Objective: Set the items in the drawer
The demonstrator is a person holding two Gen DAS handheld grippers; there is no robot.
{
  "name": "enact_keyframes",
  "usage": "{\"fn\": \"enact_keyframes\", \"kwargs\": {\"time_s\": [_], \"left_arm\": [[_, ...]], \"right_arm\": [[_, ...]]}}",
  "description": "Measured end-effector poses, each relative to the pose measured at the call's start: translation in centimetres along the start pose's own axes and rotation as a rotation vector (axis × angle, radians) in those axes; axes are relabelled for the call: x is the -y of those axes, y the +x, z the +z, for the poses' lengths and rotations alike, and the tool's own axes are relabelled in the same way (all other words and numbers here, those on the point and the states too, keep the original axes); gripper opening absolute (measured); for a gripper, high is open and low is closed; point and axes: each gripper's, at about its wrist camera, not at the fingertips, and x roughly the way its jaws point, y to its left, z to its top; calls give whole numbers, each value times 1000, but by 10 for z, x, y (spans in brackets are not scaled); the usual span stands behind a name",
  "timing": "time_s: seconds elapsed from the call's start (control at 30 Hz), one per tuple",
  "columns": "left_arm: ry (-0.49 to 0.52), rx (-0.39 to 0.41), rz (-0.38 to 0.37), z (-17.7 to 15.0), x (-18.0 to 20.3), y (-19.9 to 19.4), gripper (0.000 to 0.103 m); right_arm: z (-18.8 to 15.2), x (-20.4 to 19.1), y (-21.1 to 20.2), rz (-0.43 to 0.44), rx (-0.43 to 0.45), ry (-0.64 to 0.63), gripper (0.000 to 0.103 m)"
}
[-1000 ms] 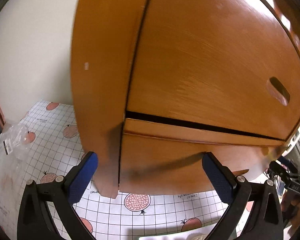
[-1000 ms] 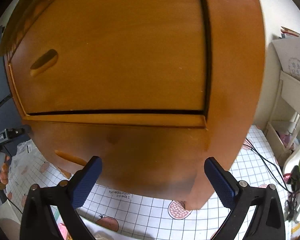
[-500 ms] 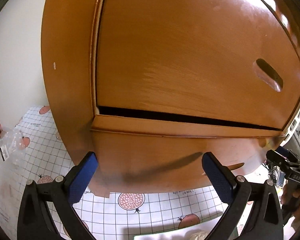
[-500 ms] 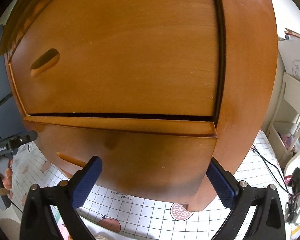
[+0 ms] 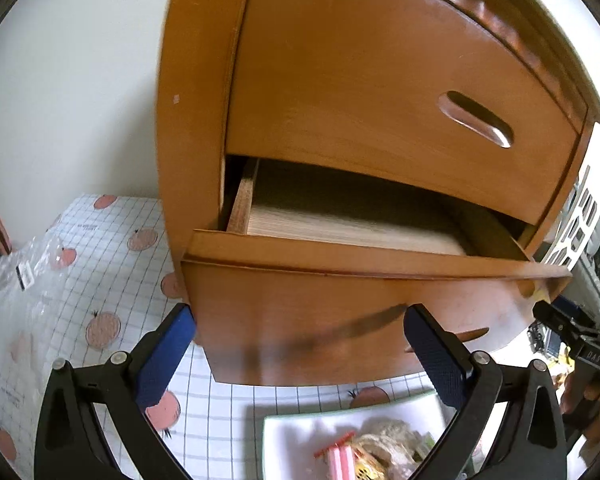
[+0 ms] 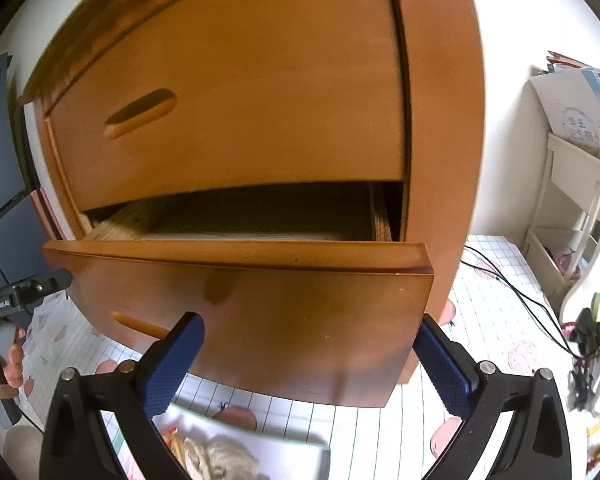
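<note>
Our left gripper and right gripper look alike: black plastic arms with cut-out slots and silver screw heads. Each finger wears a blue, finely textured pad. One black handle carries white lettering we cannot read clearly.

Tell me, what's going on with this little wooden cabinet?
A person holds a gripper in each hand in front of a wooden cabinet. Its lower drawer is pulled partly out. Both the left gripper and the right gripper are open and hold nothing. A white tray of small items sits below, not yet put away.
</note>
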Motion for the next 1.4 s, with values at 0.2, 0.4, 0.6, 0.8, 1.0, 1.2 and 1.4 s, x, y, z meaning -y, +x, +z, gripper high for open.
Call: {"fn": "enact_keyframes", "kwargs": {"time_s": [0.2,0.4,0.6,0.8,1.0,1.2,1.4], "left_arm": [[-10,-5,4,-15,4,-20,103],[-34,-14,22,-21,8,-9,103],[-50,-41,12,-18,11,-7,103],[-89,-67,21,-46,20,-19,103],[-115,-165,42,-92,29,-9,103],[-129,-258,55,-130,32,23,103],[-148,-318,85,-152,23,56,102]], "right_arm": [[-8,-6,-17,-18,-5,10,103],[-19,2,-34,-40,-8,3,103],[-18,-10,-52,-33,-41,49,103],[-32,-21,-74,-25,-15,73,103],[-71,-34,-72,-14,-78,114,103],[-108,-40,-46,-12,-188,149,103],[-137,-39,-11,0,-293,187,103]]}}
